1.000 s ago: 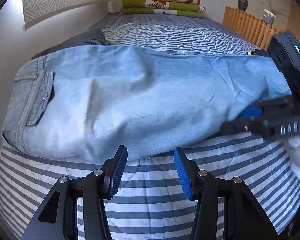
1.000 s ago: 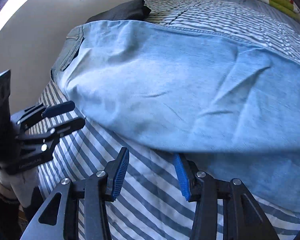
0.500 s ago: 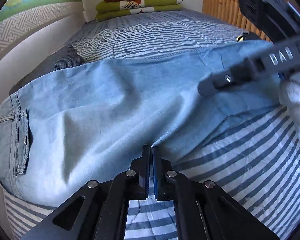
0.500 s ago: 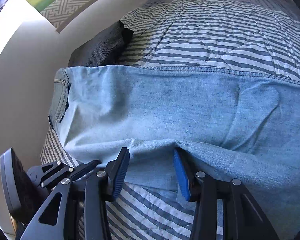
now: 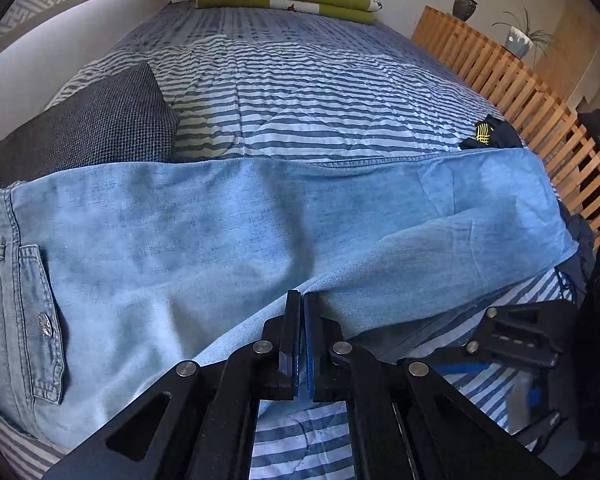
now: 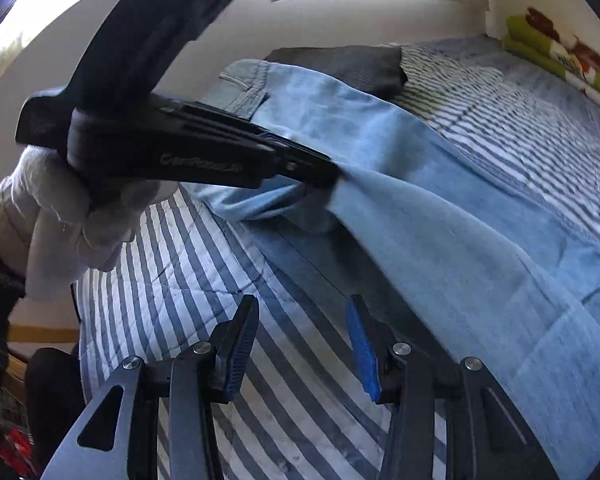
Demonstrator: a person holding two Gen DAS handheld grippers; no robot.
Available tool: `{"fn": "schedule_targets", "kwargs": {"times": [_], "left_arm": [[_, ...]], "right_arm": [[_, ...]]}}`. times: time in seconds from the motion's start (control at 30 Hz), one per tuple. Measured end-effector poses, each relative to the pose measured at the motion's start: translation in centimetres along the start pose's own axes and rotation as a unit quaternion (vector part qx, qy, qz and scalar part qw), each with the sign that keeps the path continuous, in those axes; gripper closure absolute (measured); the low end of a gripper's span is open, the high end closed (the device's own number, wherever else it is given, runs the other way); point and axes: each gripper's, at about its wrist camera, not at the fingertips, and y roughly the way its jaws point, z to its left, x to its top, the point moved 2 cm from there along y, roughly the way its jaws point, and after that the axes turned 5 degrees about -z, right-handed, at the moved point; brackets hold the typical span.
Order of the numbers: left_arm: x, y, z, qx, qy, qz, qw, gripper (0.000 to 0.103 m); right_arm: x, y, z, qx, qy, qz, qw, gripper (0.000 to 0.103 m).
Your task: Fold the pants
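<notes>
1. Far left, left wrist view: the waistband and buttoned back pocket of the light blue denim pants [image 5: 228,232] lie at the left edge of the blue-and-white striped quilt [image 5: 300,80]. A dark grey woven cushion [image 5: 92,136] sits just behind them.
2. The long axis of the pants runs left to right across the bed, crosswise to both sets of my fingers. The leg hems end at the right, near the wooden slatted bed rail [image 5: 520,92].
3. Centre: my left gripper [image 5: 302,300] is clenched on the near long edge of the pants, about mid-length — the cloth is raised into a ridge at the pads, seen also from the right wrist view [image 6: 332,176].
4. Right: my right gripper [image 6: 302,344] is released, pads apart over bare quilt, grasping nothing. The near edge of the pants [image 6: 460,208] lies just ahead and to the right of it.
5. Judgement: the fold turns on that near edge. The left already holds it; the right is the nearer hand to the hem end, and likely needs a bite there before both lift toward the far edge.
</notes>
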Motion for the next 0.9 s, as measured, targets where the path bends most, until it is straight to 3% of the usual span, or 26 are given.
{"fn": "schedule_targets", "kwargs": {"times": [0.2, 0.3, 0.37, 0.43, 0.53, 0.73, 0.77, 0.8, 0.83, 0.87, 0.9], "left_arm": [[0.8, -1.6, 3.6, -0.009, -0.049, -0.023, 0.9985, 0.093], [-0.2, -4.7, 6.5, 0.025, -0.064, -0.049, 0.9964, 0.093], [-1.4, -5.8, 8.6, 0.055, -0.061, -0.046, 0.9956, 0.093], [-2.7, -5.8, 11.7, 0.078, -0.090, -0.032, 0.9924, 0.093], [-4.3, -5.4, 15.9, 0.115, -0.137, -0.018, 0.9837, 0.094], [-4.6, -3.7, 18.3, 0.122, -0.152, -0.020, 0.9806, 0.094], [-4.3, -3.4, 18.6, 0.123, -0.153, -0.019, 0.9803, 0.094], [-4.1, -3.2, 18.8, 0.124, -0.157, -0.017, 0.9797, 0.094], [-3.8, -3.1, 19.1, 0.124, -0.159, -0.017, 0.9793, 0.094], [-3.5, -3.0, 19.3, 0.124, -0.163, -0.018, 0.9786, 0.095], [-3.3, -3.0, 19.5, 0.125, -0.166, -0.019, 0.9780, 0.096]], "right_arm": [[1.6, 4.3, 0.6, -0.042, -0.036, 0.003, 0.998, 0.059], [2.3, 5.3, 0.5, -0.032, -0.034, 0.003, 0.999, 0.058], [2.5, 5.5, 0.9, -0.021, -0.042, -0.006, 0.999, 0.052], [2.6, 5.7, 1.8, -0.006, -0.057, -0.013, 0.998, 0.044], [2.4, 6.5, 3.7, 0.006, -0.101, -0.007, 0.995, 0.043], [1.8, 9.1, 6.4, -0.041, -0.175, 0.011, 0.984, 0.043], [1.6, 9.3, 6.7, -0.054, -0.186, 0.012, 0.981, 0.045], [1.6, 9.4, 6.9, -0.069, -0.194, 0.013, 0.978, 0.056], [1.6, 9.4, 6.9, -0.069, -0.194, 0.013, 0.978, 0.077], [1.8, 9.1, 6.6, -0.086, -0.202, 0.024, 0.975, 0.084], [2.2, 8.2, 6.4, -0.067, -0.193, 0.024, 0.979, 0.094]]}}
